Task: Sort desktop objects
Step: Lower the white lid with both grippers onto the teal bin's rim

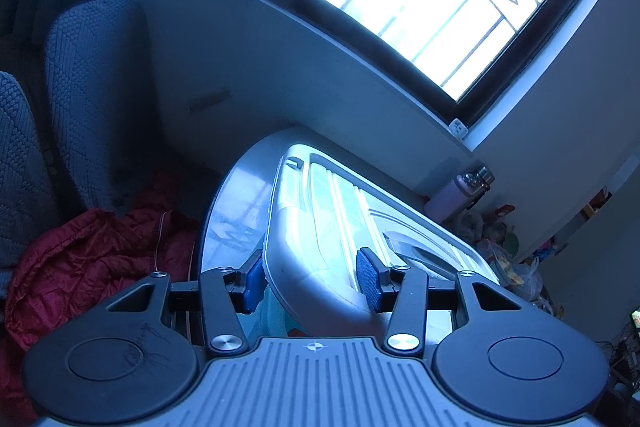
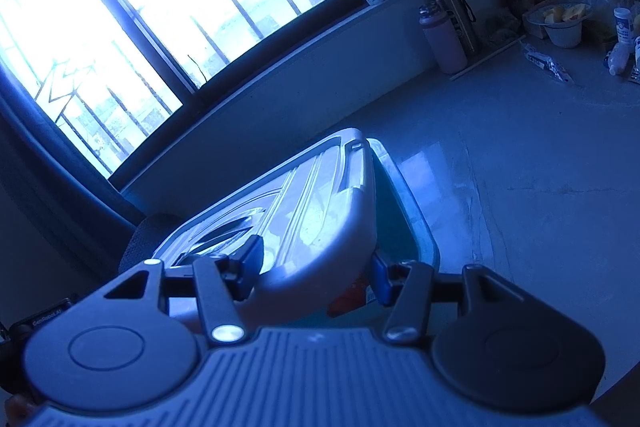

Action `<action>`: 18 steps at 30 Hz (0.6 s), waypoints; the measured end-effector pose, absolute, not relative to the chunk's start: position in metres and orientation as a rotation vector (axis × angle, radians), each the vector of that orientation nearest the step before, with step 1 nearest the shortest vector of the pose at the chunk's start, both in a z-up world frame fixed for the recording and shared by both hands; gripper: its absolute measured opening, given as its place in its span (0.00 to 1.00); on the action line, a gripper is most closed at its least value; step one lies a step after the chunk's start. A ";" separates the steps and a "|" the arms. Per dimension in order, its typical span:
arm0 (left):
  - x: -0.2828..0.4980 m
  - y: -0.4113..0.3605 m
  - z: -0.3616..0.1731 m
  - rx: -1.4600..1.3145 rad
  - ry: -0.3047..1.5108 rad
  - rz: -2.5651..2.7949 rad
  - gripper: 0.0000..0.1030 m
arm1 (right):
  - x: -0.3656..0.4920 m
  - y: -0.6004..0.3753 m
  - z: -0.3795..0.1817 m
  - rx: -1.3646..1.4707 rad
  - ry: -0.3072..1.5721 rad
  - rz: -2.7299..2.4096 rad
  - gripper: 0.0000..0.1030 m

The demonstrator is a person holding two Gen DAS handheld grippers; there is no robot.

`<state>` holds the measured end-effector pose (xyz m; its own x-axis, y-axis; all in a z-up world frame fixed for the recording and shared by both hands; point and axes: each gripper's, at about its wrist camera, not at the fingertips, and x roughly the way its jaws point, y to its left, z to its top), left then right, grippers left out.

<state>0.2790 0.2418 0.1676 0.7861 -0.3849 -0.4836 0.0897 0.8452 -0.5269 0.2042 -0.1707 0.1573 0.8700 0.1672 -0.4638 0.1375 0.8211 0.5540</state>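
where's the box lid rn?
Both wrist views: the lid sits tilted over the storage box, its near corners between the left gripper and right gripper fingers.

Box point(image 2: 408, 223) contents hidden under lid point(image 2: 320, 211); interior unreadable.

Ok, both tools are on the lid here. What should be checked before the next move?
1. Left tool closed on the lid corner: ok.
2. Right tool closed on the lid's opposite end: ok.
3. Lid sits square on the storage box: not ok, it is tilted and one box rim is exposed.
4. Box contents stay below the rim: cannot tell.
5. Bottles stand apart from the box: ok.
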 end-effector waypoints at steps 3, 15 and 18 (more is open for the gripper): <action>0.282 0.237 0.164 -0.506 0.618 -0.263 0.47 | 0.209 -0.176 0.154 0.619 0.541 0.011 0.53; 0.281 0.222 0.151 -0.449 0.645 -0.206 0.51 | 0.224 -0.175 0.143 0.480 0.606 -0.032 0.62; 0.282 0.221 0.149 -0.421 0.664 -0.197 0.62 | 0.226 -0.171 0.146 0.420 0.605 -0.054 0.65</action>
<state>0.2816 0.2207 0.1490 0.7728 -0.3086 -0.5546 0.0438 0.8977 -0.4384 0.2257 -0.1713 0.1460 0.8239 0.0722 -0.5621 0.1702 0.9145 0.3669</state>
